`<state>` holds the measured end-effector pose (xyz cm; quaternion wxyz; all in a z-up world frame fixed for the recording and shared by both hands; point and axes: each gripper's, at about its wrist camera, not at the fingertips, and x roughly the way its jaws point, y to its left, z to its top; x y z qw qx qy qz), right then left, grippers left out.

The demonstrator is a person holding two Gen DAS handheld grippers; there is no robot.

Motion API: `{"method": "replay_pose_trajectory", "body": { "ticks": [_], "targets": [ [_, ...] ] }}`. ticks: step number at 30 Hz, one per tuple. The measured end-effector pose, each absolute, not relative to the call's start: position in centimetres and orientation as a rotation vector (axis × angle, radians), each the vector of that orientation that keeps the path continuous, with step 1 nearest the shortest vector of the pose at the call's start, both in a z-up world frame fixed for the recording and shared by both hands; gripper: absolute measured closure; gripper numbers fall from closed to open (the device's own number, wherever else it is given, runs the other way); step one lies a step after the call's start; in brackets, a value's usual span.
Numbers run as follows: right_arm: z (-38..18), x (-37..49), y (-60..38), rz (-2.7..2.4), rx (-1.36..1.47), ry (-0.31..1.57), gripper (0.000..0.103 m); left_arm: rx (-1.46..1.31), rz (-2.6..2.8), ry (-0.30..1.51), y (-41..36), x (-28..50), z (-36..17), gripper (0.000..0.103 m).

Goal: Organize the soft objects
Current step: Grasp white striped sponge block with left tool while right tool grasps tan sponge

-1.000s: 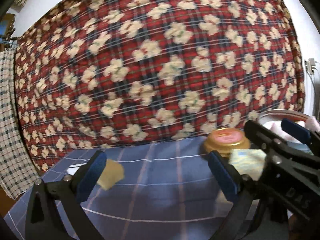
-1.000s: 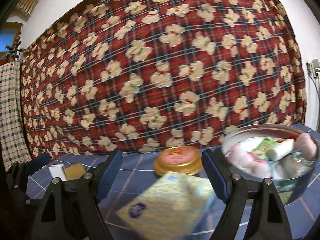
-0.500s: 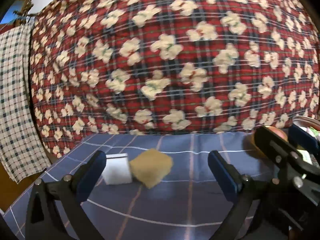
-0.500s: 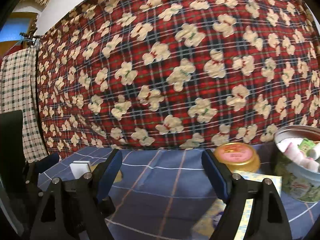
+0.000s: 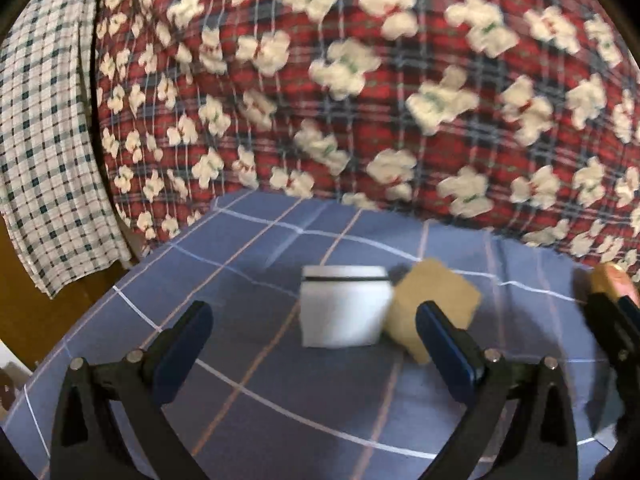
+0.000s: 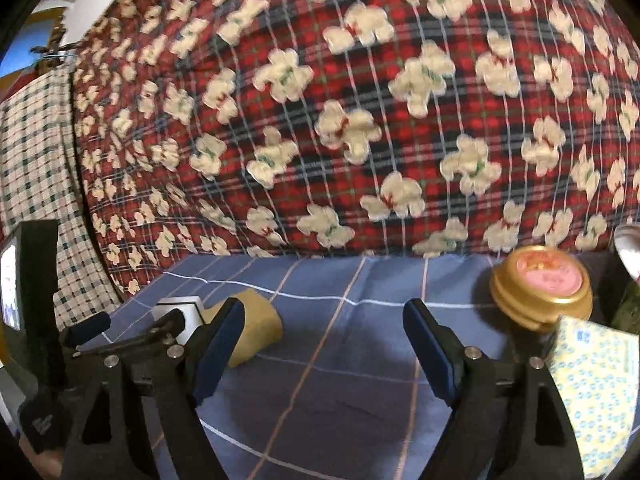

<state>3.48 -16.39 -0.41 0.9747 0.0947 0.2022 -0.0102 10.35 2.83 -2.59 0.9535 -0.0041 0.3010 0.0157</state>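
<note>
A white sponge block (image 5: 344,312) with a dark stripe lies on the blue checked cloth (image 5: 280,400), touching a tan sponge (image 5: 436,308) on its right. My left gripper (image 5: 312,348) is open and empty, just short of the white block, which sits between its fingers' line. In the right wrist view the white block (image 6: 180,310) and tan sponge (image 6: 256,326) lie at the left, partly behind the left gripper (image 6: 132,326). My right gripper (image 6: 322,344) is open and empty over bare cloth.
A gold lid with a pink top (image 6: 542,288) lies at the right, next to a yellow dotted packet (image 6: 596,384) and the edge of a tin (image 6: 628,244). A red teddy-print blanket (image 6: 360,120) hangs behind. A checked cloth (image 5: 44,140) hangs at the left.
Both grippers have swung left. The white block and tan sponge have come to the middle of the left view and closer. The tin has slid nearly out of the right view.
</note>
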Motion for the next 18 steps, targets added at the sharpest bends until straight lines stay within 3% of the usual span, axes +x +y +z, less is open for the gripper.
{"method": "replay_pose_trajectory", "body": {
  "ticks": [8, 14, 16, 18],
  "targets": [
    [-1.2, 4.8, -16.8, 0.028, 0.250, 0.472, 0.020, 0.041, 0.044, 0.753, 2.4, 15.2, -4.2, 0.000],
    [-1.5, 5.4, -16.7, 0.057, 0.255, 0.513, 0.020, -0.088, -0.005, 0.831, 4.3, 16.6, -5.2, 0.002],
    [-1.8, 6.1, -16.2, 0.080, 0.236, 0.550, 0.020, -0.106, -0.037, 0.838, 4.5, 16.8, -5.3, 0.007],
    [-2.1, 6.7, -15.8, 0.107, 0.225, 0.581, 0.020, -0.107, -0.090, 0.836, 4.2, 16.8, -5.2, 0.025]
  ]
}}
